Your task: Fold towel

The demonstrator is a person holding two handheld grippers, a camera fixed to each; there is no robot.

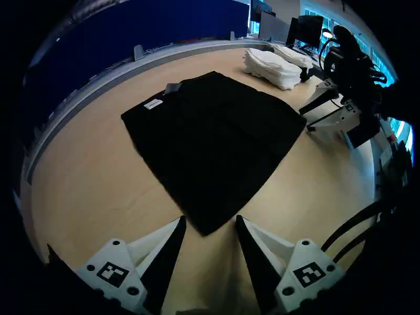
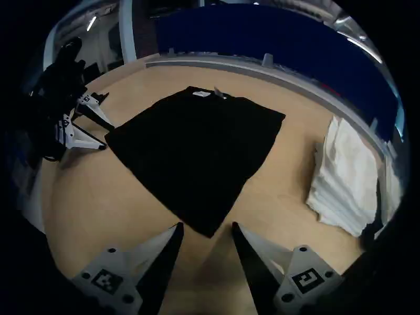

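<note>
Pale wood table [image 1: 94, 173], blue partition [image 1: 131, 26] along its far edge.

Left gripper [image 1: 210, 219]: jaws stand apart and hold nothing. Its fingertips flank the near corner of the black towel [image 1: 210, 142], at 6 o'clock in the left gripper view. You cannot tell whether the tips touch the cloth.

Right gripper [image 2: 207, 224]: same condition, jaws parted and empty, with another towel corner lying between the tips at 6 o'clock in the right gripper view.

Each view also catches the opposite gripper beside the neighbouring corner, at 3 o'clock from the left and 9 o'clock from the right. So you are stationed at the two ends of one towel edge.

The towel lies spread flat on the table. Its label [image 1: 154, 104] sits by the far corner, at 11 o'clock in the left gripper view. A stack of white towels [image 1: 273, 67] sits well apart at 1 o'clock, clear of the work.

Judgement: this is the approach for the first fold, with no grasp made yet.

The next move calls for you to:
- lower both tips onto their corners;
- pinch the cloth rather than the table;
- lift the two corners together;
- carry the edge over to the far side, keeping it taut so the halves line up.
</note>
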